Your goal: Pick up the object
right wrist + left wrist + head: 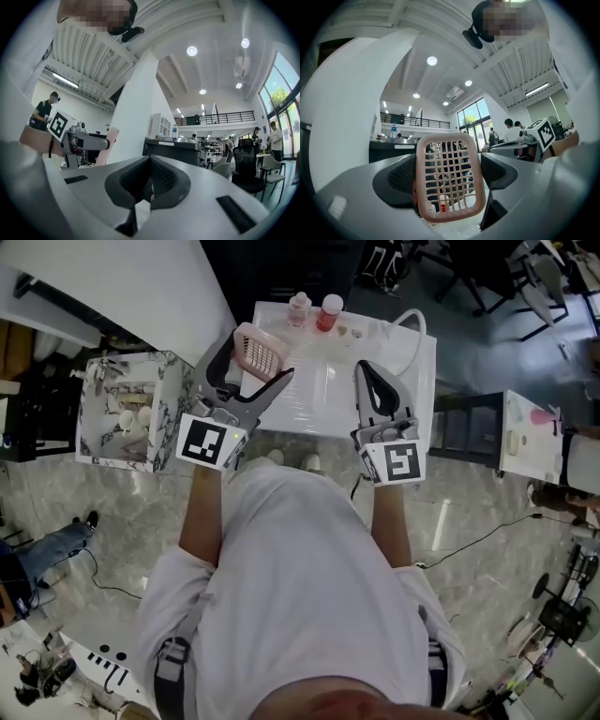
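A small pink plastic basket (259, 352) with lattice walls sits between the jaws of my left gripper (251, 367), lifted above the white table (328, 404) and tilted. In the left gripper view the basket (449, 176) fills the gap, and the dark pads (399, 177) press its sides. My right gripper (368, 374) hovers over the table's right half, shut with nothing in it. Its jaws meet in the right gripper view (150, 161), where the left gripper (79, 139) and a strip of the pink basket (107, 146) also show.
A pink bottle (299, 307), a red bottle (329, 312) and small bits (352, 331) stand at the table's far edge, with a white cable (412, 319) looping there. A marbled open box (127, 409) stands left, a side table (530, 439) right.
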### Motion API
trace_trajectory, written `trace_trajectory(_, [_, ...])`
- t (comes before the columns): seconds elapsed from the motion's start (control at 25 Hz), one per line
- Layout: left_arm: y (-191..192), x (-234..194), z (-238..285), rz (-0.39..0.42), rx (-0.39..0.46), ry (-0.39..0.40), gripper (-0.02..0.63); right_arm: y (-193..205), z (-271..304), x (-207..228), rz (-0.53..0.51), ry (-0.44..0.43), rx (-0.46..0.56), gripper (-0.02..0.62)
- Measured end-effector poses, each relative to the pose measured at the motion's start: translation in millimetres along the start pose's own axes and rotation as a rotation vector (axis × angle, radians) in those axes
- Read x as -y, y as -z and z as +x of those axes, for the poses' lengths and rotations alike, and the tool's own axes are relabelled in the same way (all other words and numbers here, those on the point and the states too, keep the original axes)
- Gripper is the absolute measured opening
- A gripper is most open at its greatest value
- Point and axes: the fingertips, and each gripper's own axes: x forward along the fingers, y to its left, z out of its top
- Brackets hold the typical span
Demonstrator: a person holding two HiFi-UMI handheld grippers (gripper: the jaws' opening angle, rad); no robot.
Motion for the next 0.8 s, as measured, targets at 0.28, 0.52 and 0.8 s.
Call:
trace_trajectory(0.28, [-1,0,-1,-0.012,0.006,-0.017,0.428,-4,-4,6,0.006,0.017,0.015,0.0])
trace_trajectory(0.52, [-3,1,2,-0.008,0.003,-0.007,0.428,0,-7,9,0.015,0.021,0.012,0.0])
trace_trajectory(0.8, [-3,8,9,-0.007,0.008,0.007,0.428,0,-8,13,0.0,0.021,0.012,0.0])
